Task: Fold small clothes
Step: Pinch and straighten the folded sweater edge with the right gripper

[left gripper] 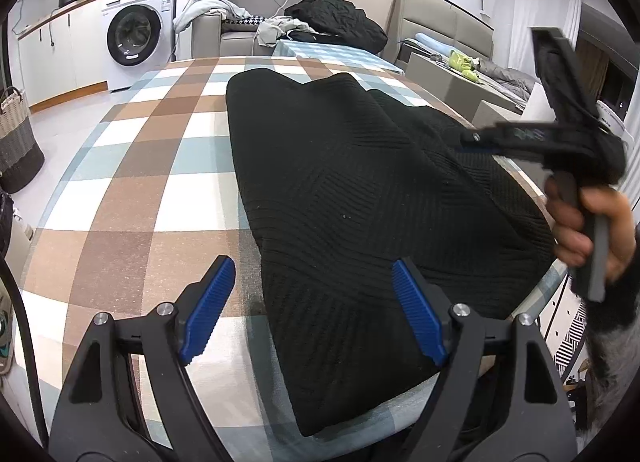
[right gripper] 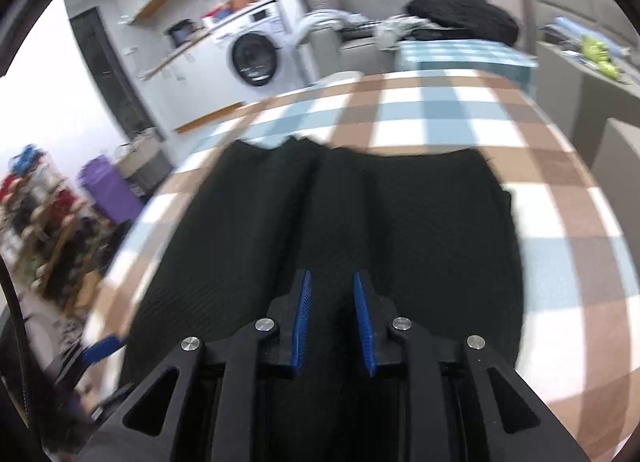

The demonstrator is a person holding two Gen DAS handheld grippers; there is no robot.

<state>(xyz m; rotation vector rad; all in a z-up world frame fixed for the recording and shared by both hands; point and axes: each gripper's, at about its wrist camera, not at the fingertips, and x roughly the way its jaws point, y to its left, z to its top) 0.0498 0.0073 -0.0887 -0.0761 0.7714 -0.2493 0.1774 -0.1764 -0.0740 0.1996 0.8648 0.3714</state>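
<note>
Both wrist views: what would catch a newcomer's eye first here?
A black knit garment lies folded on the checked tablecloth, filling the middle of both views. The left gripper hangs open over its near edge, and the right gripper, jaws narrowly apart, hovers above its middle. Behind stands a washing machine.

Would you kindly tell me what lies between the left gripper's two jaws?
In the left wrist view, the left gripper stands open over the checked tablecloth, with the black garment's near left edge between its jaws.
</note>
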